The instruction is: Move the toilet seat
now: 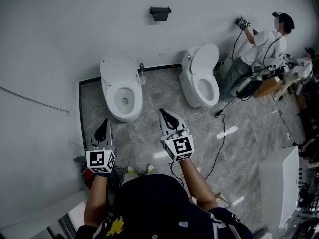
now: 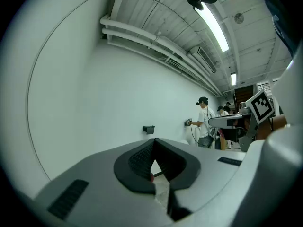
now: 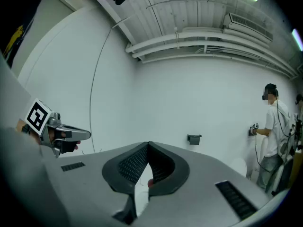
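The left gripper (image 1: 103, 125) and the right gripper (image 1: 166, 116) are both held about level with their jaws closed tip to tip and nothing between them, the left one lower and the right one reaching a little further forward. Ahead of both stands a plain white wall (image 1: 75, 29), and under them a grey marbled floor (image 1: 249, 148). Straight ahead, between the lines of the two grippers and well clear of their tips, a white toilet (image 1: 130, 114) stands against the wall; its toilet seat (image 1: 111, 95) lies down on the bowl, untouched, with the lid (image 1: 118, 66) raised behind it. A second toilet (image 1: 192, 91), also with its lid up, stands beyond the right gripper and off to its right. Further right, a person (image 1: 266, 46) in a white shirt reaches to the wall. High ahead a small black holder (image 1: 160, 13) is fixed to the wall, and a thin black cable (image 1: 222, 133) trails over the floor to the right of the right gripper.
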